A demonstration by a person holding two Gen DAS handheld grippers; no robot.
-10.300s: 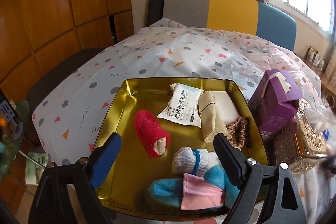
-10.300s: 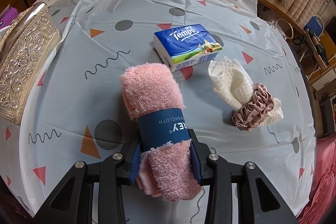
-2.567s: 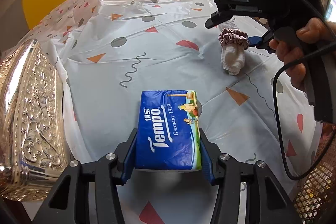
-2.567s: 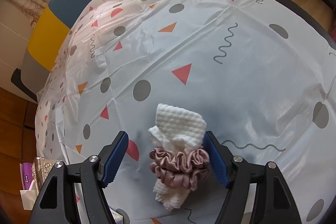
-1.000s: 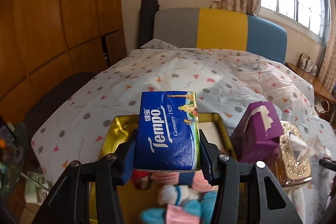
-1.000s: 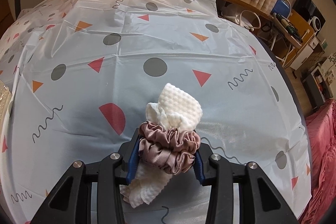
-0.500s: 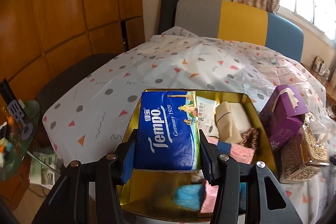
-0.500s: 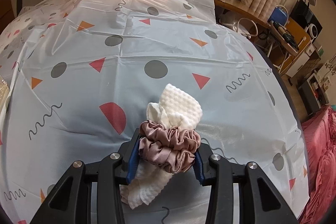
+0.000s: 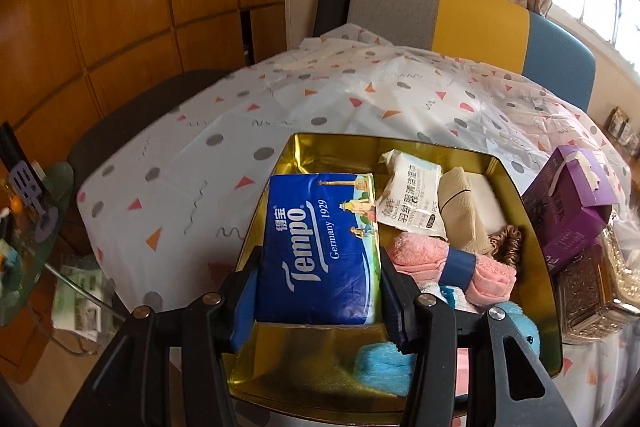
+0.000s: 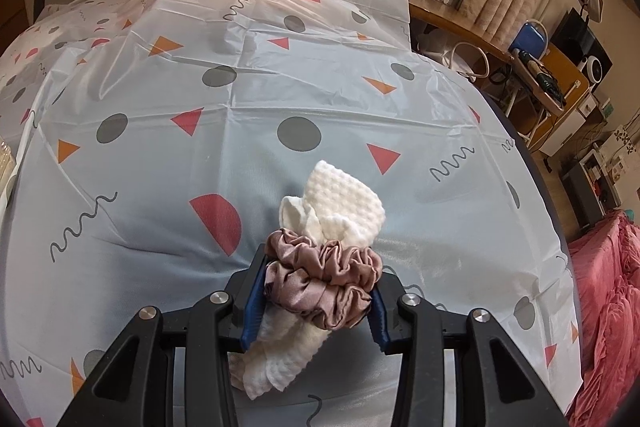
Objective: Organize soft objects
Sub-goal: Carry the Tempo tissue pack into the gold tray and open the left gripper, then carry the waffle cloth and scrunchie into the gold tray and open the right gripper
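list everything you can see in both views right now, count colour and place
tissue pack: 1, blue, in left gripper over tray
tray: 1, gold, on table
wipes packet: 1, white, tray's far side
beige roll: 1, beside wipes
pink towel: 1, blue band, in tray
turquoise cloth: 1, tray's near end
brown scrunchie: 1, in tray
purple box: 1, right of tray
white cloth: 1, mauve scrunchie around it
tablecloth: 1, white, patterned
left gripper: 1, black
right gripper: 1, black, gripping the cloth bundle at its scrunchie
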